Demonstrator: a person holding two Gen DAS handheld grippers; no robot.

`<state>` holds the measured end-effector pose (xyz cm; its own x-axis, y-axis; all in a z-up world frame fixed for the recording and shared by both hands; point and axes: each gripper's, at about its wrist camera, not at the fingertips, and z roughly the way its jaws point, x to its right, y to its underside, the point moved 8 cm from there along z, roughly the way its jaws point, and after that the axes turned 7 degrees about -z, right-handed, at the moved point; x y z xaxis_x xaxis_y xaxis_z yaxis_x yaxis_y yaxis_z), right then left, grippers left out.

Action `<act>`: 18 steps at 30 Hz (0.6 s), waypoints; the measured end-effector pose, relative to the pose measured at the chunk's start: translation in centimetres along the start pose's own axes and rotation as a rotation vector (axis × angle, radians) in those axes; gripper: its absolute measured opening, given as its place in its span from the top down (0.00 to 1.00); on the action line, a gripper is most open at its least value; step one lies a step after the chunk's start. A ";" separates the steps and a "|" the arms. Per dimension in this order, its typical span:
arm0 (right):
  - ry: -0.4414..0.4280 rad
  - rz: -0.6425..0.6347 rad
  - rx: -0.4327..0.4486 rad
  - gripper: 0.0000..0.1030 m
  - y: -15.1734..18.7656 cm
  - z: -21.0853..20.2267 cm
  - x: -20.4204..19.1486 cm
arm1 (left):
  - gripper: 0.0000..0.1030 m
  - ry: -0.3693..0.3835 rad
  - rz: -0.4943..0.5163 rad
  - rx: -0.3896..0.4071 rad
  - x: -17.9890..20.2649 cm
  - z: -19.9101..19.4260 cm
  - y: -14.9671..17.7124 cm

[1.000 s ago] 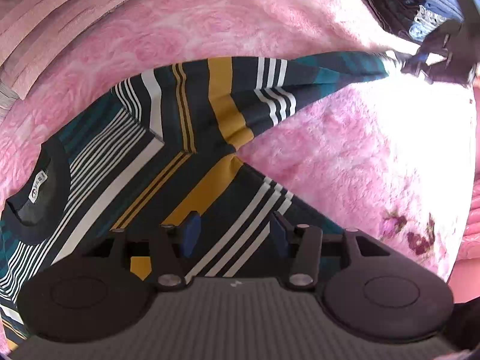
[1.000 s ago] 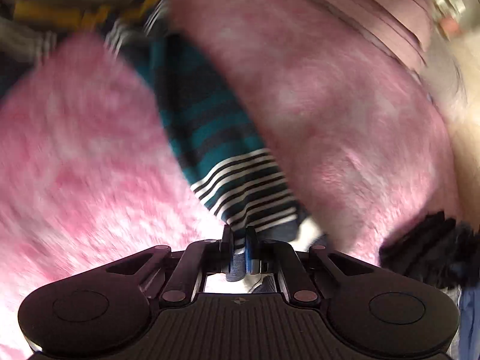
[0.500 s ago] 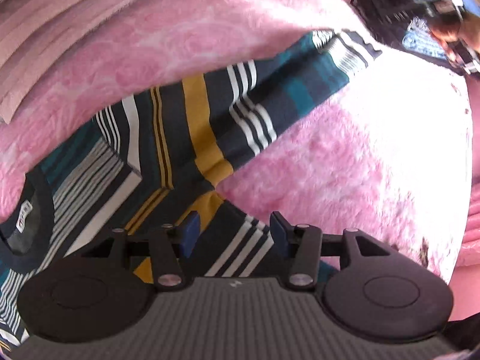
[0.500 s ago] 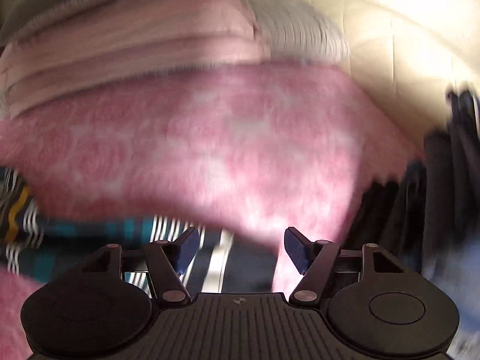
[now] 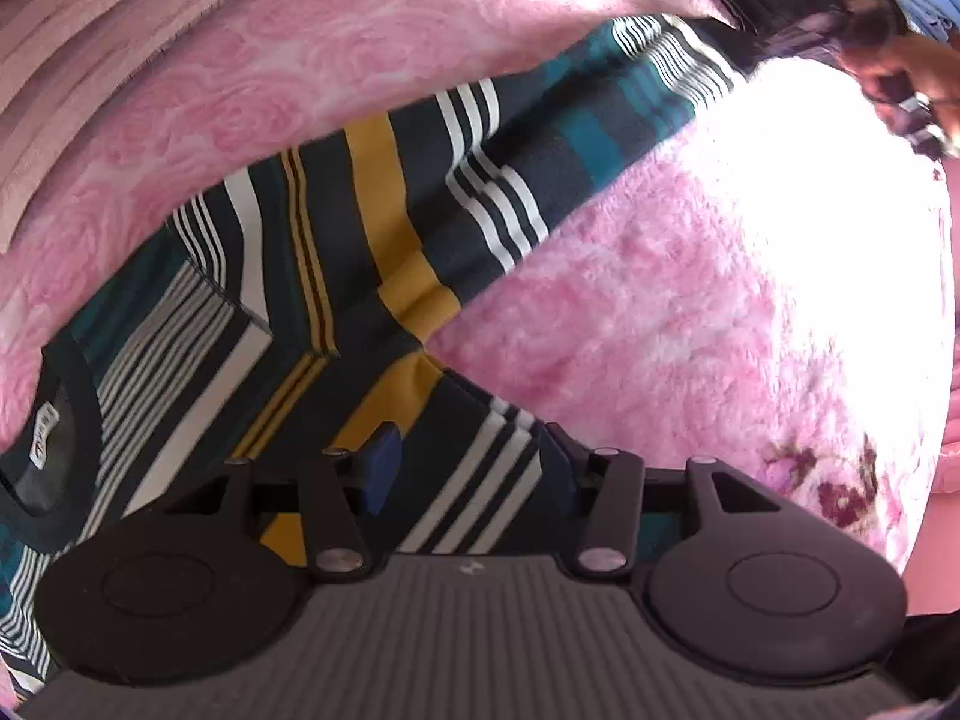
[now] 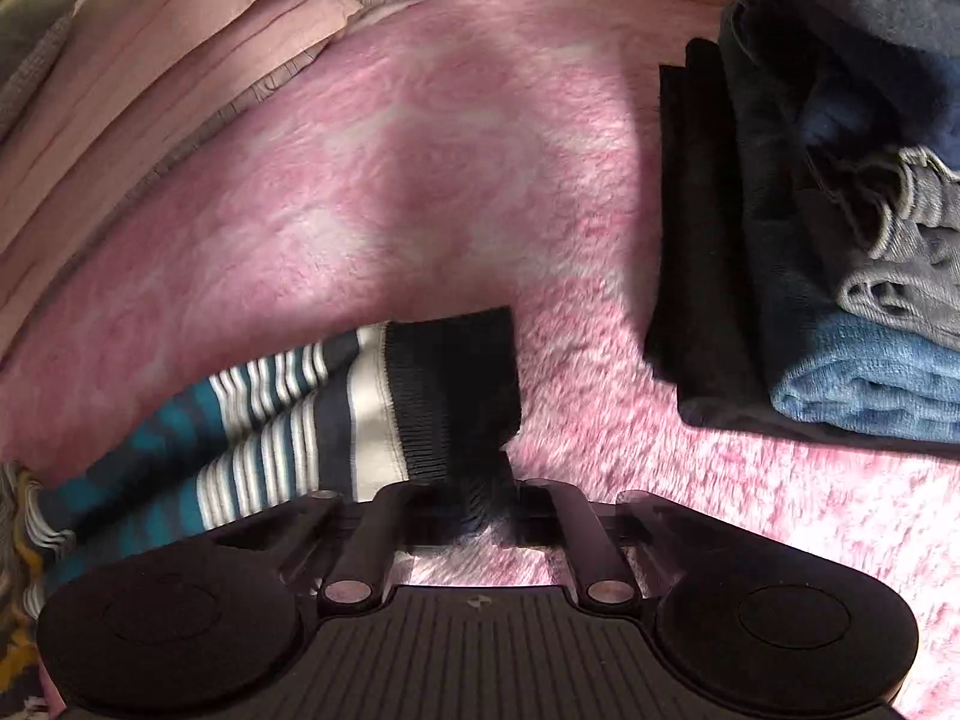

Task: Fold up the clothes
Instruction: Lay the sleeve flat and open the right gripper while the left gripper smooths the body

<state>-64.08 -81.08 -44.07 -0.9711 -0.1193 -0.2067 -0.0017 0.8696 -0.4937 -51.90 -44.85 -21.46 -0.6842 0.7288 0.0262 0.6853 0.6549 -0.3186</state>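
Released since a second ago, the striped knit sweater's sleeve (image 6: 336, 414) is lying left of your gaping right tongs (image 6: 474, 516); left tongs (image 5: 468, 468) are hovering unclenched.

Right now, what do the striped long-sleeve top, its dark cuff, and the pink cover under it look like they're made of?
Striped long-sleeve top: looks like a smooth, matte knit, probably cotton jersey; it drapes and creases softly. Dark cuff: ribbed knit, fine parallel ridges and a stitched seam. Pink cover: plush, fleece-like pile, fuzzy fibres with an embossed rose pattern; fibre type cannot be told.
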 end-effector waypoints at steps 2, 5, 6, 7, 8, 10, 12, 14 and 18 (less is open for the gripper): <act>0.039 -0.034 0.008 0.96 0.8 -2.7 0.0 | 0.55 0.006 0.002 0.017 -0.2 0.0 -0.9; 0.088 -0.015 -0.006 0.96 3.4 -6.2 0.5 | 0.55 0.020 0.012 0.053 -0.6 0.5 -3.1; 0.091 0.009 -0.026 0.96 4.7 -6.6 0.7 | 0.54 0.028 0.017 0.066 -0.7 0.8 -4.0; 0.095 0.034 -0.047 0.96 5.9 -7.0 0.8 | 0.54 0.036 0.022 0.078 -0.8 1.2 -4.9; 0.095 0.053 -0.059 0.96 6.9 -7.1 0.9 | 0.53 0.046 0.027 0.085 -1.1 1.7 -5.8; 0.102 0.064 -0.061 0.96 7.8 -7.0 1.1 | 0.53 0.052 0.037 0.099 -2.0 2.9 -7.8; 0.118 0.064 -0.059 0.96 8.0 -7.2 1.1 | 0.53 0.053 0.031 0.112 -3.0 4.1 -9.7; 0.128 0.085 -0.056 0.96 8.0 -7.9 1.1 | 0.53 0.051 0.017 0.108 -4.1 5.6 -11.3; 0.149 0.079 -0.025 0.96 6.6 -8.1 1.4 | 0.55 0.038 -0.011 0.117 -5.8 8.6 -13.7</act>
<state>-67.40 -71.66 -40.81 -0.9931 0.0202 -0.1158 0.0716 0.8851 -0.4598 -59.48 -59.76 -25.40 -0.6802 0.7301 0.0652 0.6424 0.6366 -0.4266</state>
